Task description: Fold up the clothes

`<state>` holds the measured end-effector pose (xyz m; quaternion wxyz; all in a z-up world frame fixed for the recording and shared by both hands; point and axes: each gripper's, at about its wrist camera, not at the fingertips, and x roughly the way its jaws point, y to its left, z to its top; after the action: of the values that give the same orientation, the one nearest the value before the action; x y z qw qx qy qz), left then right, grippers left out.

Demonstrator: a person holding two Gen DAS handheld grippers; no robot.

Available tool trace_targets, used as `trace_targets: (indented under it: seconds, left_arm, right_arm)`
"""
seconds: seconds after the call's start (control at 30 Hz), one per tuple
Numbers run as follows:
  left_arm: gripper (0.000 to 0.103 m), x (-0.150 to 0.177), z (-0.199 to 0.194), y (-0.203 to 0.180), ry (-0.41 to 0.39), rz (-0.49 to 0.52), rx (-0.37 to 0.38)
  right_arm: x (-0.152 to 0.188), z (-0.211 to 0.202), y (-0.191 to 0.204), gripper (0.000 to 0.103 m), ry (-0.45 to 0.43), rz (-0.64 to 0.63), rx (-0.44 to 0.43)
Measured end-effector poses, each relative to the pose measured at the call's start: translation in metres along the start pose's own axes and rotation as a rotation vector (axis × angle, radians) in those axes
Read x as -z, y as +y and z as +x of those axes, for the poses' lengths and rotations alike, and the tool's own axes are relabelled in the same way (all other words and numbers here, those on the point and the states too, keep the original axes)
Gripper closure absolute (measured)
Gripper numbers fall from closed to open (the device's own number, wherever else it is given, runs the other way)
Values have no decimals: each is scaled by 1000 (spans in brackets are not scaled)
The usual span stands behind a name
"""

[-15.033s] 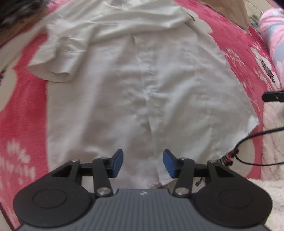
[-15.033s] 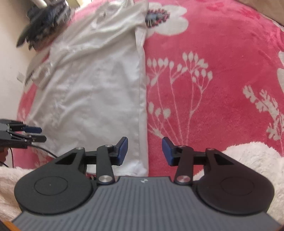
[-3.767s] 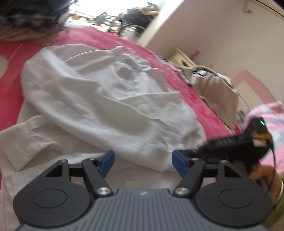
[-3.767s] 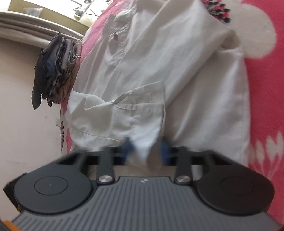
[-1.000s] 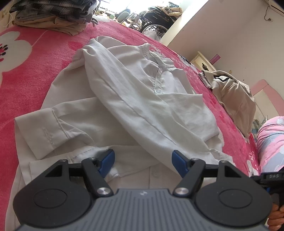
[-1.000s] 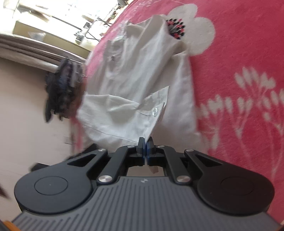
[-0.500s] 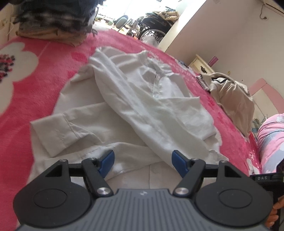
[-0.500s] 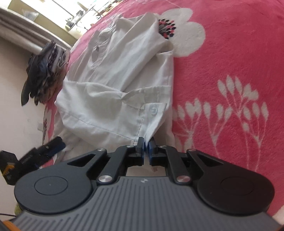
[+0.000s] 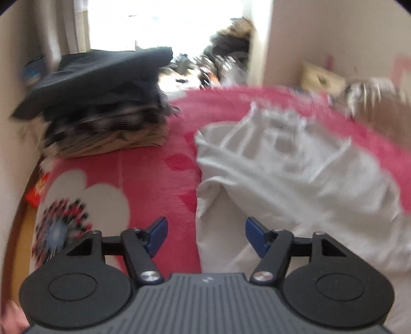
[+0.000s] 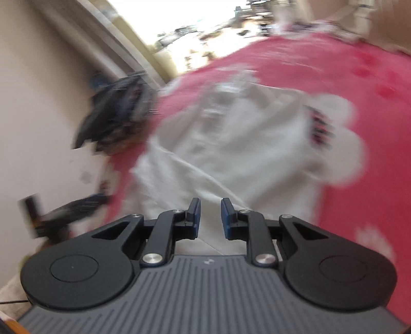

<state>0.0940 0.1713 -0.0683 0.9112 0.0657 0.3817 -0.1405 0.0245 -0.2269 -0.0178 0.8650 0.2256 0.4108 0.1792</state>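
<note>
A white long-sleeved shirt (image 9: 295, 179) lies partly folded on the pink flowered blanket (image 9: 143, 174), its sleeves laid across the body. My left gripper (image 9: 205, 231) hovers above the shirt's left edge with its jaws wide and closing; nothing is between them. In the right wrist view the same shirt (image 10: 231, 149) spreads ahead, blurred. My right gripper (image 10: 210, 213) is above the shirt's near end, its jaws a narrow gap apart and opening, with no cloth between the pads. The left gripper (image 10: 74, 205) shows as a dark blur at the left.
A stack of folded dark and tan clothes (image 9: 102, 102) sits at the blanket's far left by the wall (image 10: 38, 102). Beige clothing (image 9: 372, 102) lies at the far right. A bright window (image 9: 164, 23) is behind.
The right gripper has let go of the shirt's cuff, parted its jaws and lifted away. The left gripper has swung left and up, and now faces the clothes stack. Both views are blurred.
</note>
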Motion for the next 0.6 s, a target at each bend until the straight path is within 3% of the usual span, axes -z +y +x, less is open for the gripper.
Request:
trace_targets:
  seconds: [0.17, 0.3, 0.5, 0.6]
  left_arm:
    - [46, -8, 36, 1, 18, 100, 12]
    - [58, -10, 51, 2, 14, 140, 14]
    - [92, -8, 65, 15, 8, 77, 25]
    - [99, -4, 64, 24, -17, 14, 32]
  right_arm:
    - [-61, 80, 47, 86, 81, -121, -112]
    - [-97, 165, 82, 85, 159, -204, -129]
    - [-115, 282, 132, 85, 268, -354, -101]
    - [-116, 323, 145, 85, 292, -429, -48]
